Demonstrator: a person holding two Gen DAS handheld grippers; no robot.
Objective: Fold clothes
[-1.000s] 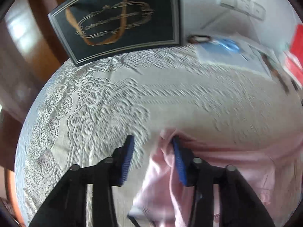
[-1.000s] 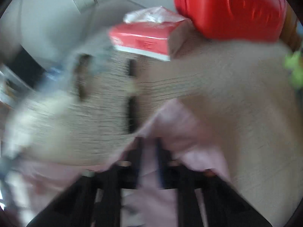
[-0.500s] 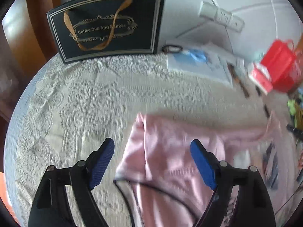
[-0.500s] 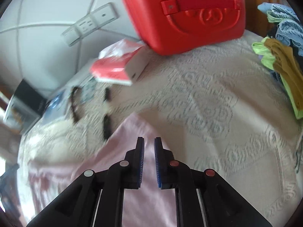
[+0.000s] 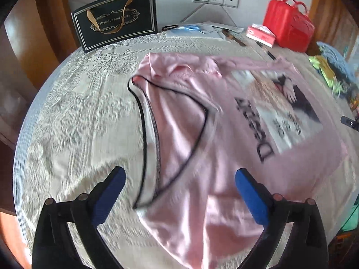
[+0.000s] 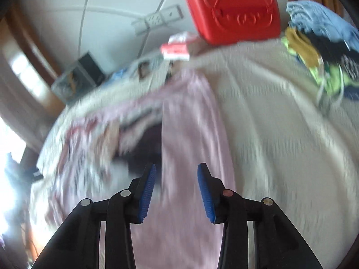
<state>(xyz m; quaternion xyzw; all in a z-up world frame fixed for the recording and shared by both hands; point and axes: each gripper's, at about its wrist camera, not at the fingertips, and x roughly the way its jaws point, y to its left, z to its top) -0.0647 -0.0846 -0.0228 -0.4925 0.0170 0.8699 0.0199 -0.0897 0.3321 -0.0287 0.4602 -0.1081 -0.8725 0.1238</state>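
Note:
A pink T-shirt [image 5: 224, 121] with a black-trimmed neckline and a printed picture lies on the lace-covered table, its far edge folded over towards me. My left gripper [image 5: 179, 181] is wide open and empty above the shirt's near part. In the blurred right wrist view the same pink shirt [image 6: 190, 134] lies below my right gripper [image 6: 176, 177], which is open and holds nothing.
A black gift bag [image 5: 115, 20] stands at the back left. Papers [image 5: 197, 30], a tissue pack [image 5: 261, 34] and a red case [image 5: 289, 31] are at the back. A pile of clothes [image 6: 320, 51] lies at the right. The lace tablecloth [image 5: 78, 116] covers the table.
Both grippers have let go of the shirt and pulled back and up; the left opened first, the right only just now. The shirt's far edge now lies folded over.

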